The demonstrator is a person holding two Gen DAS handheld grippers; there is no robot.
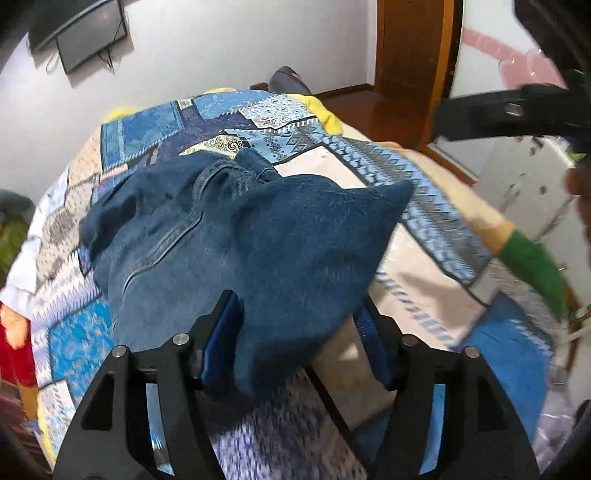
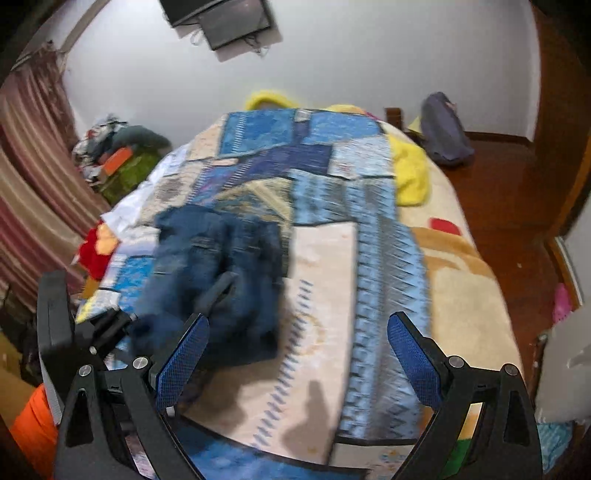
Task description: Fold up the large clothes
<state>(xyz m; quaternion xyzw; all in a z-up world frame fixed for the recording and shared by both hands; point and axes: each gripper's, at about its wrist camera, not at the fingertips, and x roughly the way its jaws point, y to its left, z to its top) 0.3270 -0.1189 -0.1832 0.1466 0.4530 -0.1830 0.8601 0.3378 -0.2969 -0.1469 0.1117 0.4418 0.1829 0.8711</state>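
Observation:
Crumpled blue denim jeans [image 1: 240, 236] lie on the patchwork quilt [image 1: 424, 295]. In the left wrist view my left gripper [image 1: 295, 328] stands open around their near end. The denim rests against the left pad, and the right pad stands off at the cloth's edge. In the right wrist view the jeans [image 2: 221, 266] are blurred at lower left, with one finger [image 2: 221, 286] of the left gripper over them. My right gripper [image 2: 299, 354] is open above the bare quilt [image 2: 332, 295], to the right of the jeans, with nothing between its pads. A black finger [image 1: 480, 110] of it shows at the upper right of the left wrist view.
A yellow blanket [image 2: 410, 173] lies at the bed's far end. A red cloth [image 2: 94, 251] sits at its left edge, near a striped curtain [image 2: 33, 184] and a pile of clothes [image 2: 118, 147]. Wooden floor [image 2: 498, 206] runs along the right. A screen [image 2: 221, 18] hangs on the wall.

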